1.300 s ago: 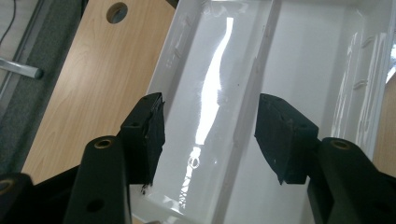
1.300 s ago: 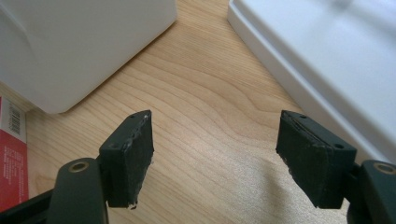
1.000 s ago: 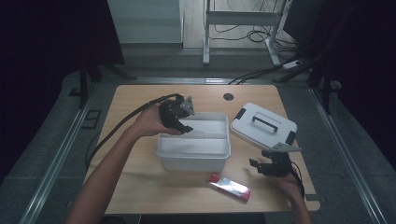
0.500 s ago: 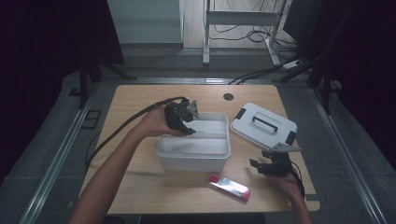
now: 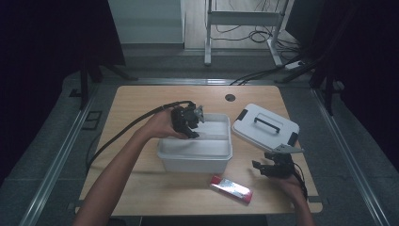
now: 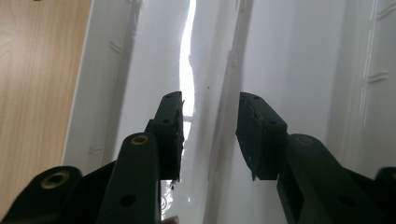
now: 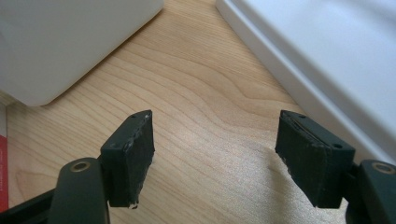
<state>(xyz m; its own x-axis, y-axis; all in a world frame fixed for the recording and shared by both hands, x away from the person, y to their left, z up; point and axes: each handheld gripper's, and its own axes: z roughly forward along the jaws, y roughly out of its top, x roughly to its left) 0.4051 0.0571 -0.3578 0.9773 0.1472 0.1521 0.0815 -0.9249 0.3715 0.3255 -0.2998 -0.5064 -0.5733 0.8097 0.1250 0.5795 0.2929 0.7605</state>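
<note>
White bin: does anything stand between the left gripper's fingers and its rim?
Nothing visible does. The left gripper hangs over the white bin, its fingers having just been closing astride the rim, with only air between.

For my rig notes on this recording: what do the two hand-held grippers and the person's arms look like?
Both are black. The left hand-held gripper trails a thick black cable and has a grey part on top; its jaws carry flat dark pads and brass-coloured pivot pins. The right hand-held gripper bears a grey three-cornered plate. The forearms are bare, with no sleeves in sight.
</note>
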